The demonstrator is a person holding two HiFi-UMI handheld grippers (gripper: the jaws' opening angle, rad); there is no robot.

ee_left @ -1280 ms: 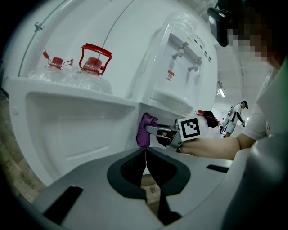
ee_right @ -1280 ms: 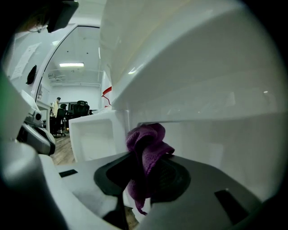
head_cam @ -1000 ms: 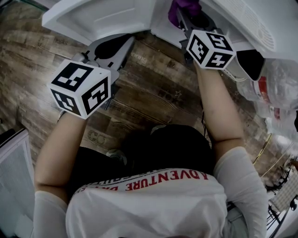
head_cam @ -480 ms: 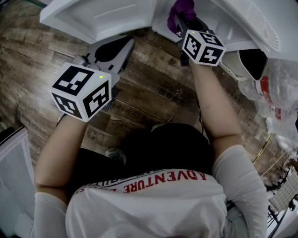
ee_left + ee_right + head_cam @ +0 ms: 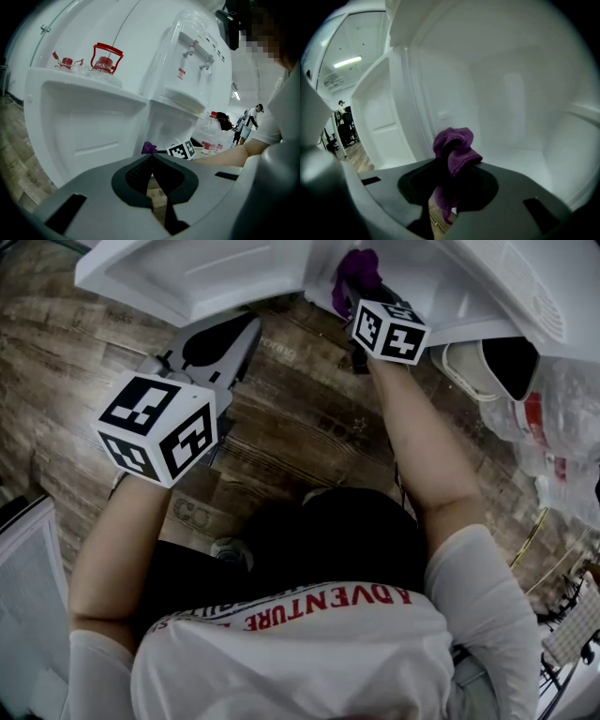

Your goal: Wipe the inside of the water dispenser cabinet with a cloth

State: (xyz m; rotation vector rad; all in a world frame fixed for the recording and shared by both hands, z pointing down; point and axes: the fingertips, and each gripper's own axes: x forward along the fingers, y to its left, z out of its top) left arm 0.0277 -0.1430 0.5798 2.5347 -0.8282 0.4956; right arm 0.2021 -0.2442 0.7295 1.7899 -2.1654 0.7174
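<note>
Quick status on the cabinet wipe. My right hand-held gripper (image 5: 450, 164) is clamped on the purple cloth (image 5: 453, 147), which is a bunched wad sticking up past the jaws with a tail hanging below. It's poked in through the opening of the cabinet (image 5: 520, 103), with the cloth facing the back wall and above the cabinet's bottom. I can't tell whether the cloth is actually touching anything white right now. The walls look evenly clean-white everywhere, with no streaks or damp patches to go by (so honestly no way to say which bits are done). My guess is the wiping is either just starting or somewhere in the middle. As far as I can prove, the back wall, both sides and the bottom are all left to cover. My left hand-held gripper (image 5: 151, 157) is pinched closed on nothing, hanging outside over the wood floor (image 5: 309, 427) just in front of the open door (image 5: 187, 273), and it isn't helping at all. Count:
- one cloth
- two hand-held grippers
- one cabinet
- one door, swung open
- two taps (image 5: 190, 49) up on the dispenser front
- two red-capped jugs (image 5: 105, 58) showing above the door, plus more clear jugs off to my right that I can't count properly
</note>
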